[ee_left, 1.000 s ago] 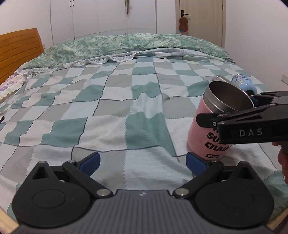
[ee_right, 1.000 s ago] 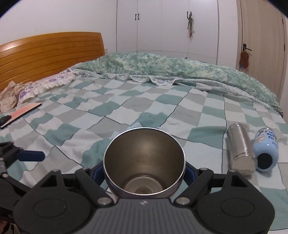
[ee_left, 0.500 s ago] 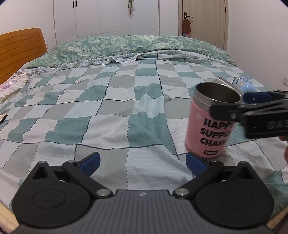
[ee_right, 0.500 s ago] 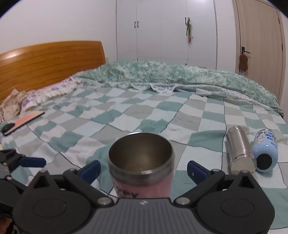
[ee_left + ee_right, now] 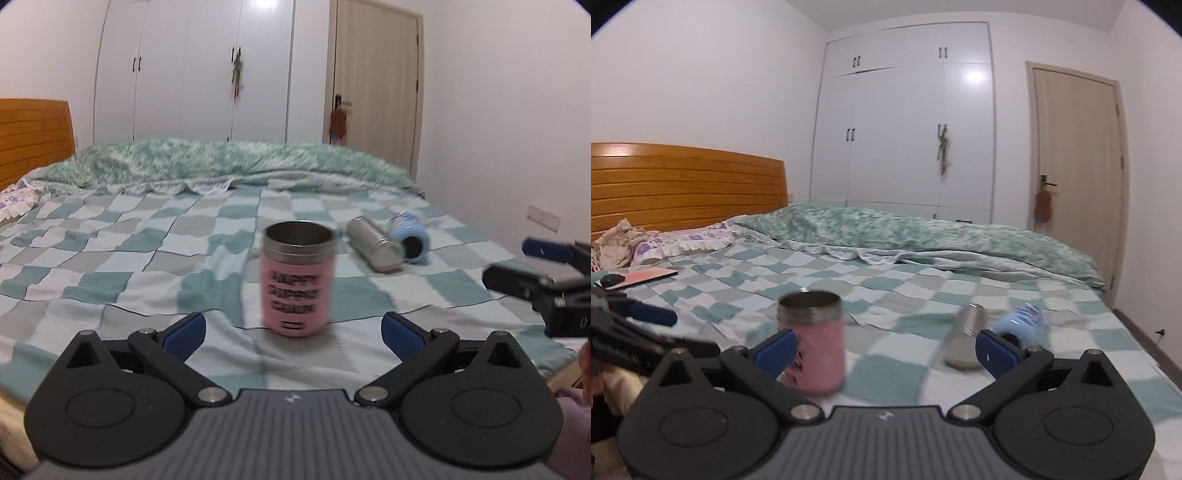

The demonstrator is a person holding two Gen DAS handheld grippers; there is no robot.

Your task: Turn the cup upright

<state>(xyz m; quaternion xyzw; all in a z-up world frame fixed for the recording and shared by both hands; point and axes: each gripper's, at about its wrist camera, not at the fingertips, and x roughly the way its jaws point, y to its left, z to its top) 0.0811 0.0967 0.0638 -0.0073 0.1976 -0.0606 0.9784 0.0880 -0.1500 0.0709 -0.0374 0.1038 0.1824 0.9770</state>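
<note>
Left wrist view: the pink cup (image 5: 297, 278) stands upright on the checked bedspread (image 5: 110, 266), dead ahead of the left claw (image 5: 291, 332) and just beyond its blue fingertips (image 5: 184, 332), its long axis vertical and its steel mouth open to the ceiling. The left claw's jaws are spread wide and hold nothing; the cup sits centred on the gap but clear of both tips. Black lettering runs across the pink sleeve, blurred past reading, under a bare steel band at the rim. Off to the claw's right the right claw (image 5: 543, 258) hangs apart from the cup, too cropped here to say how its jaws stand. Beyond the cup and to the right, a steel flask (image 5: 375, 245) and a blue bottle (image 5: 410, 236) lie on their sides, touching or nearly so.

Right wrist view: the same cup (image 5: 812, 339) stands ahead and left of centre of the right claw (image 5: 886, 350), just beyond its left fingertip (image 5: 775, 350), which overlaps the cup's lower edge in the frame; contact cannot be told through the blur. These jaws, too, are wide apart and empty. Judged from both views, the flip looks finished, and the left claw is squarely lined up on the cup while the right is offset.
</note>
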